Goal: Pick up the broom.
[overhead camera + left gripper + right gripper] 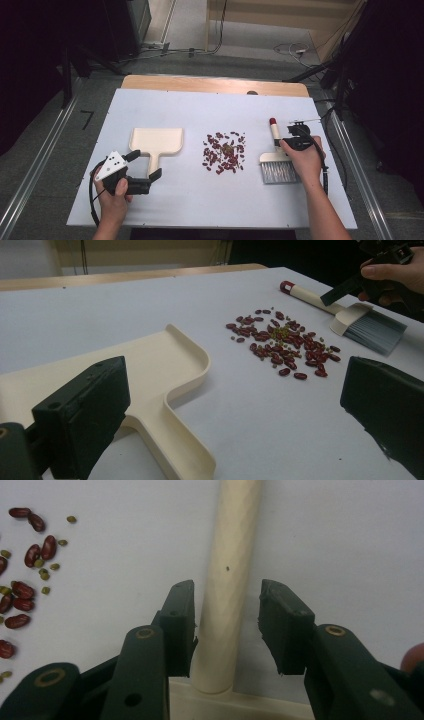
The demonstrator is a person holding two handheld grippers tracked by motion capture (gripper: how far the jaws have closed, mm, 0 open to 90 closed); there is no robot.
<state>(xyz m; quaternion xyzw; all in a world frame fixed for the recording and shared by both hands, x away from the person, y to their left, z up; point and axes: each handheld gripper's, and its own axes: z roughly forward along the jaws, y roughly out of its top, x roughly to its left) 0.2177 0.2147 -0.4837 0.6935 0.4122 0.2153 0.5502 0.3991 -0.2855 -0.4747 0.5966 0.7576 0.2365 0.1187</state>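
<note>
A cream dustpan lies flat on the left of the white board. My left gripper stands open at its near end, one jaw on each side of the pan's handle, touching nothing. A scatter of red beans mixed with small green ones lies mid-board. At the right lies a hand brush with grey bristles, a cream handle and a red tip. My right gripper straddles that handle just beyond the brush head; a gap shows at one pad.
The white board rests on a wooden table whose far edge shows behind it. Metal rails run along the floor on both sides, and cables lie on the floor beyond the table. Bare board lies in front of the beans.
</note>
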